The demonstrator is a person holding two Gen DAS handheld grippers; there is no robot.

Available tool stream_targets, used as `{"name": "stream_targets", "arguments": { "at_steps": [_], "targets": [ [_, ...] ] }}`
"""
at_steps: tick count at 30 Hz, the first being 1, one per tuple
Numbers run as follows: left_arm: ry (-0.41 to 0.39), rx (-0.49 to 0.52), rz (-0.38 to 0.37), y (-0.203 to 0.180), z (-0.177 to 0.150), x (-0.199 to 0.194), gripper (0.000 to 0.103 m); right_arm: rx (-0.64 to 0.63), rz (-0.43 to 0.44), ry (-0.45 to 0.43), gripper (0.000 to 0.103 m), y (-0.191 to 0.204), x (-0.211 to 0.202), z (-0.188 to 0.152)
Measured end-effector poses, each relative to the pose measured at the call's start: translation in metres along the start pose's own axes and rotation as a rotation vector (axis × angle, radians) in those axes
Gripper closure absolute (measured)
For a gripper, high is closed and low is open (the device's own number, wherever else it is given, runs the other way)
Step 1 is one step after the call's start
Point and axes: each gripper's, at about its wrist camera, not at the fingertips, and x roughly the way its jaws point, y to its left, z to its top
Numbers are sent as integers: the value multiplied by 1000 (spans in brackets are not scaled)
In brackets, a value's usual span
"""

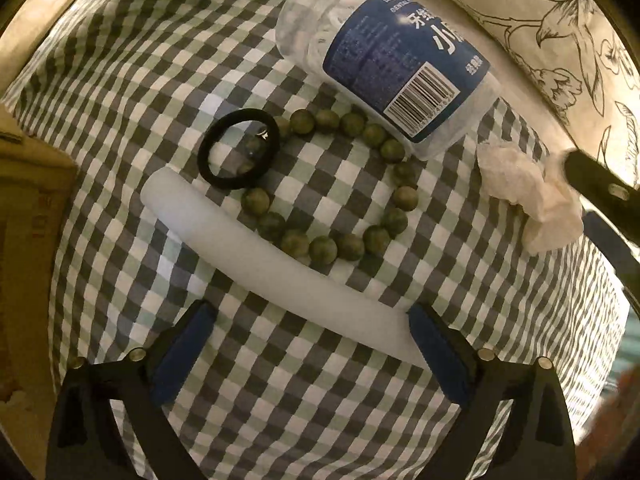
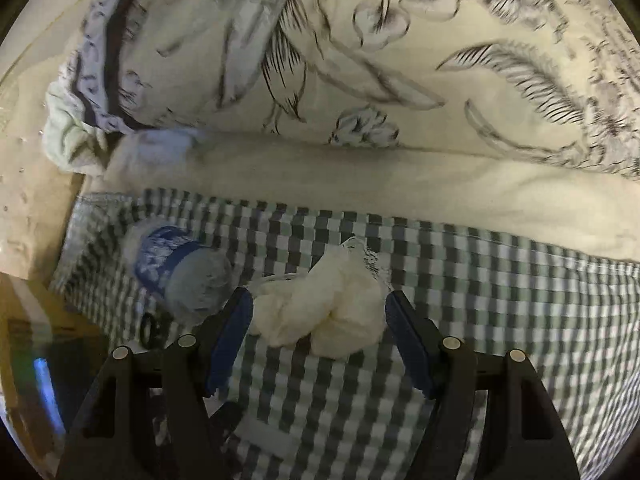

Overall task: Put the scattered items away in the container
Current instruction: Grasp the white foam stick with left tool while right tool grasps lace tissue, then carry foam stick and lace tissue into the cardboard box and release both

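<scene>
Checkered cloth [image 1: 120, 80] fills the left wrist view, gripper pointing down at it. Left gripper [image 1: 312, 344] has its jaws well apart, nothing between the pads; blue fingertips [image 1: 180, 356] sit over bare cloth. White foam stick [image 1: 256, 248] lies diagonally just ahead of the fingertips, its lower end passing right by the right-hand finger, contact unclear. Beyond the stick, green bead bracelet [image 1: 344, 184] lies in a loop, touching or nearly touching the stick's far edge. Black hair tie [image 1: 239, 148] overlaps the bracelet's left end. Clear plastic bottle [image 1: 384, 60] with blue label lies on its side further off, its end beside the beads. Crumpled tissue [image 1: 528, 204] lies to the right, with a dark part of the other gripper at its edge. Right wrist view, blurred: right gripper [image 2: 320, 332] has jaws apart, tilted down at the cloth. Tissue [image 2: 324, 312] lies directly between the two blue fingers [image 2: 230, 336], pads not visibly pressing it. Bottle [image 2: 180, 268] lies just left of the left finger, hair tie [image 2: 150, 328] below it. Floral-print fabric [image 2: 320, 40] rises behind the cloth. Container not identifiable in either view.
</scene>
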Motion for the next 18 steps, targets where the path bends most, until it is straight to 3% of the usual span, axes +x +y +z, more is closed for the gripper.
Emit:
{"name": "stream_targets", "arguments": {
  "at_steps": [2, 4, 5, 6, 8, 10, 14, 18],
  "targets": [
    [9, -12, -19, 6, 2, -4, 9, 2, -26, 40, 34, 0, 15, 2],
    [12, -9, -31, 11, 4, -8, 23, 18, -1, 67, 58, -2, 23, 1],
    [11, 3, -36, 11, 4, -11, 34, 13, -3, 85, 80, -1, 26, 0],
    [13, 31, -55, 9, 4, -15, 41, -10, -31, 107, 83, 2, 30, -2],
    [13, 90, -83, 4, 7, -20, 68, -64, -80, 70, 89, 8, 22, -9],
    [7, 142, -91, 1, 6, -25, 81, -93, -90, 24, 90, 11, 6, -19],
    [4, 137, -117, 8, 3, -32, 94, -122, -97, 8, 91, 9, -19, -42],
    [-43, 179, -116, 10, -5, -50, 95, -110, -101, 14, 91, -6, -46, -69]
  ]
}}
